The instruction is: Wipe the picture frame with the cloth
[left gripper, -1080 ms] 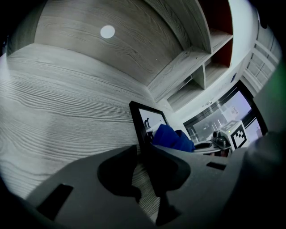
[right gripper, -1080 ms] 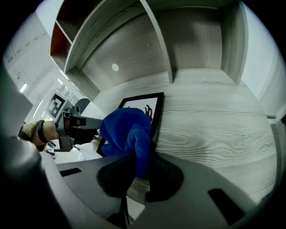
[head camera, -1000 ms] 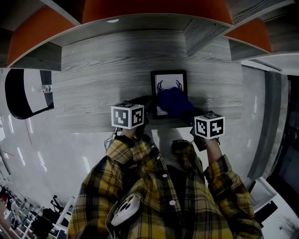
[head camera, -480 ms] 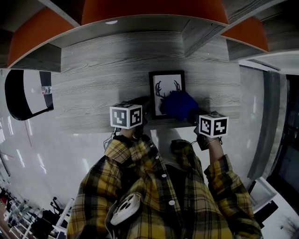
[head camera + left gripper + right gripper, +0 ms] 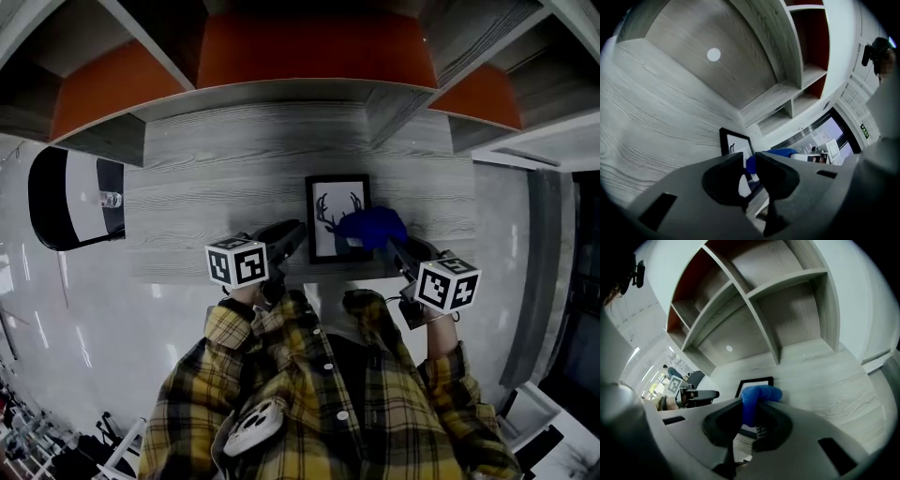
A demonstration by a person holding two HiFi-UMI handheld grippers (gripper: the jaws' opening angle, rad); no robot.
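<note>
Where the grey wood-grain desktop (image 5: 216,178) runs under orange-backed shelves (image 5: 314,47) at 12 o'clock, glossy pale floor (image 5: 84,319) lies at 9 o'clock. Picture frame (image 5: 328,214) sits mid-desk with an antler print. Both arms in plaid sleeves reach forward. Left gripper (image 5: 298,232) is at the frame's 8 o'clock corner, jaws narrowed to a slit with the frame edge in it. Right gripper (image 5: 389,242) is clamped on the blue cloth (image 5: 372,228), pressed at the frame's 3 o'clock edge.

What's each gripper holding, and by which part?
The right gripper pinches the blue cloth by one end. The left gripper sits at the left edge of the picture frame; a hold cannot be told.
</note>
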